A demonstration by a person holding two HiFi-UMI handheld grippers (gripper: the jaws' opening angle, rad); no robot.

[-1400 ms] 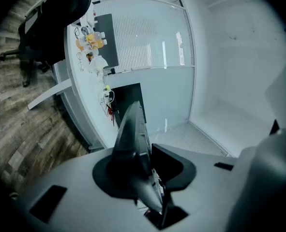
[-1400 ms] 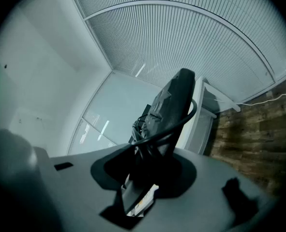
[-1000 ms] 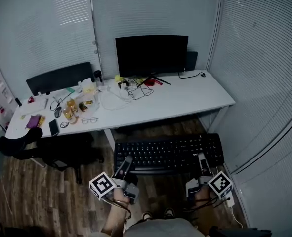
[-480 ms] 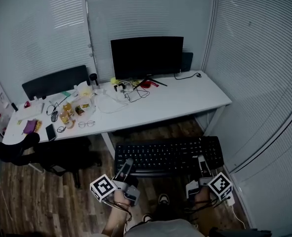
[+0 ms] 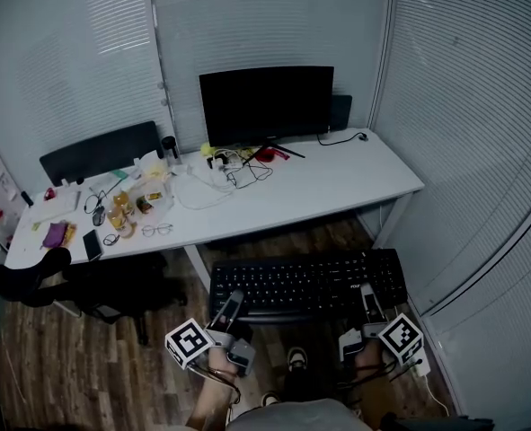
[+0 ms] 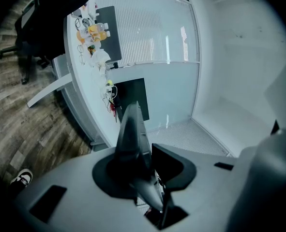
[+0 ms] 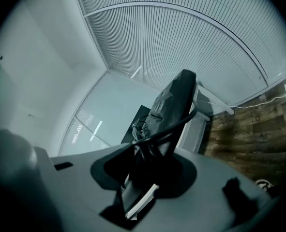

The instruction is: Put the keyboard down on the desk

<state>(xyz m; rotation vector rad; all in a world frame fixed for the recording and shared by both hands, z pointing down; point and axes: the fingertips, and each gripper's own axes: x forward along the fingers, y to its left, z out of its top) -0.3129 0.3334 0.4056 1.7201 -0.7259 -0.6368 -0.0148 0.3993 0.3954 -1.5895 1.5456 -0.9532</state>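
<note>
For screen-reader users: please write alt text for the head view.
A person holds a black keyboard above the wooden floor, left gripper and right gripper clamped on its near edge, facing a cluttered white desk with a dark monitor.

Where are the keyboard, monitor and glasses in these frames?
keyboard (image 5: 305, 284), head view, middle of the key field.
monitor (image 5: 267, 104), head view, centre of the dark screen.
glasses (image 5: 157, 230), head view, bridge between the lenses.

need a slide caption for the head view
A black keyboard held by left gripper and right gripper, short of the white desk
</note>
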